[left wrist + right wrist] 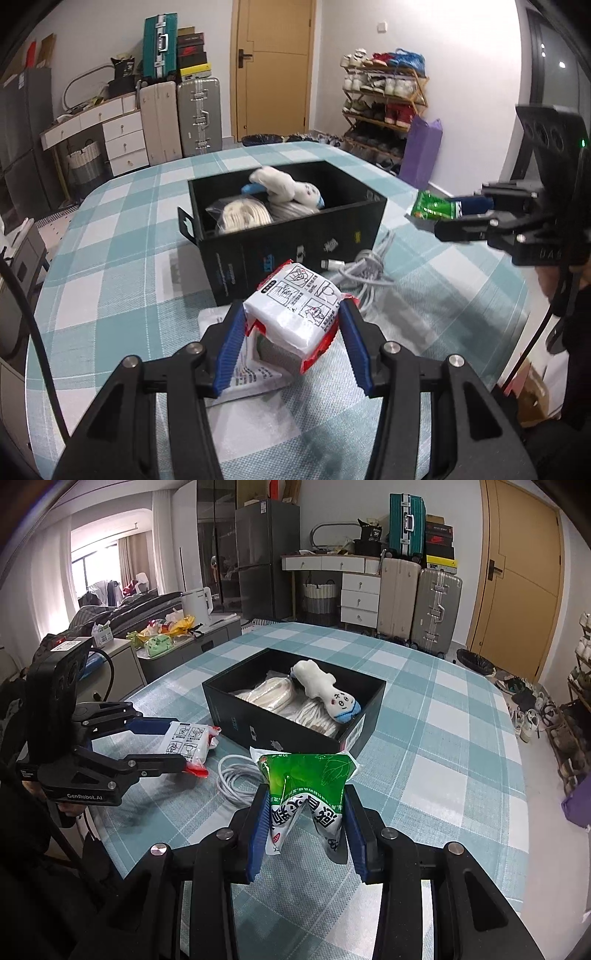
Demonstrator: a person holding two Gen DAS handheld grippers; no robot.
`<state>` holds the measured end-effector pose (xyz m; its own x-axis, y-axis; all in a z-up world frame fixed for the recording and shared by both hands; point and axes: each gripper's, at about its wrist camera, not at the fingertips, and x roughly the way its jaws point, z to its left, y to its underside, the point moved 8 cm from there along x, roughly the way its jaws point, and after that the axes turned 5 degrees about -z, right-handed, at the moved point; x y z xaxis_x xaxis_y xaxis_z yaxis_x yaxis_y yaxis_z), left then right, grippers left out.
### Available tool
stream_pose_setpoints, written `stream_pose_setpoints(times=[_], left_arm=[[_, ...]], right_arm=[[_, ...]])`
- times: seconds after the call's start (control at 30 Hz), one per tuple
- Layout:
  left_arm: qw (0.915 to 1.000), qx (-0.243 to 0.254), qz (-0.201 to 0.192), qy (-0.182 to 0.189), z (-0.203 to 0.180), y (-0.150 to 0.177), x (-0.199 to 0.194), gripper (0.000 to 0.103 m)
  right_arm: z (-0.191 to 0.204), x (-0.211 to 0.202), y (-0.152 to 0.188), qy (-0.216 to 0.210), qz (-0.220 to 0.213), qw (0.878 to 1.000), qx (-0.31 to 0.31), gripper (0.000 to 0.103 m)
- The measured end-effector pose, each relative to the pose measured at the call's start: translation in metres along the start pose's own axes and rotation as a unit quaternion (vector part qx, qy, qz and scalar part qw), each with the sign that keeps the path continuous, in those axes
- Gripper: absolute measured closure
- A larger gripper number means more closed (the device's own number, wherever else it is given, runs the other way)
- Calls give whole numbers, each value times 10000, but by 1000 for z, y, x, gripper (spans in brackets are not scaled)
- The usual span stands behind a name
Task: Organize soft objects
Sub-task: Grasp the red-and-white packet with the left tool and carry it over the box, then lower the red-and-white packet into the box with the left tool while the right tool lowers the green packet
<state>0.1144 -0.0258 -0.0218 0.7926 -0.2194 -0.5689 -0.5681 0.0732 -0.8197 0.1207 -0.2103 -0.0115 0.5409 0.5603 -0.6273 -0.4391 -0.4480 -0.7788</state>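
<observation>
A: Left to right, go.

B: Left tongs (184,747) pinch a white tissue pack (188,740) with red ends, blue pads on both its sides. It's lifted clear of the surface (461,738), over a flat white packet (255,373) lying on the checked cloth.

A: Centre?

B: Coiled white cable (236,779) loose on the cloth, just beside the near wall of the black box (295,734). Box is open-topped, sits mid-surface, well in from every edge. Inside: bagged cream cloth bundles (269,696) and a white plush doll (325,692) lying on top, blue end toward the near-right corner.

A: Right side?

B: Right tongs (304,823) pressed onto a green-and-white wet-wipe pack (306,786), squeezed so it folds in the middle. It's held in the air in front of the box's near-right corner.

A: Room to move?

B: Bare cloth right of the box and behind it, out to the rounded far edge. The gap between the two tongs is taken by the cable.
</observation>
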Motion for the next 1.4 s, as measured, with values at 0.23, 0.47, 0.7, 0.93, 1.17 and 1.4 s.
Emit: stream_pose_setpoints(times=[0.23,0.47,0.7,0.93,1.17,1.4], left_arm=[[9995,-198,-258,12,11,-20,-7,53],[9986,-332,-409,-99,23,-44,-6,53],[9978,-393,-496,-195,33,-60,0,53],[9979,-342,-508,-233,39,-74,13,53],[9984,-164,-468,-281,39,-82,32,53],[9988,-116,-357,-311,41,-86,50,53]], right_arm=[[3,-1,-8,-28,-159,9998,75,65],[6,7,-19,-17,-227,9996,144,65],[2,19,-39,62,-342,9989,319,65],[5,31,-55,60,-342,9991,253,65],[2,48,-68,117,-240,9995,185,65],[-3,66,-76,149,-193,9997,54,65]])
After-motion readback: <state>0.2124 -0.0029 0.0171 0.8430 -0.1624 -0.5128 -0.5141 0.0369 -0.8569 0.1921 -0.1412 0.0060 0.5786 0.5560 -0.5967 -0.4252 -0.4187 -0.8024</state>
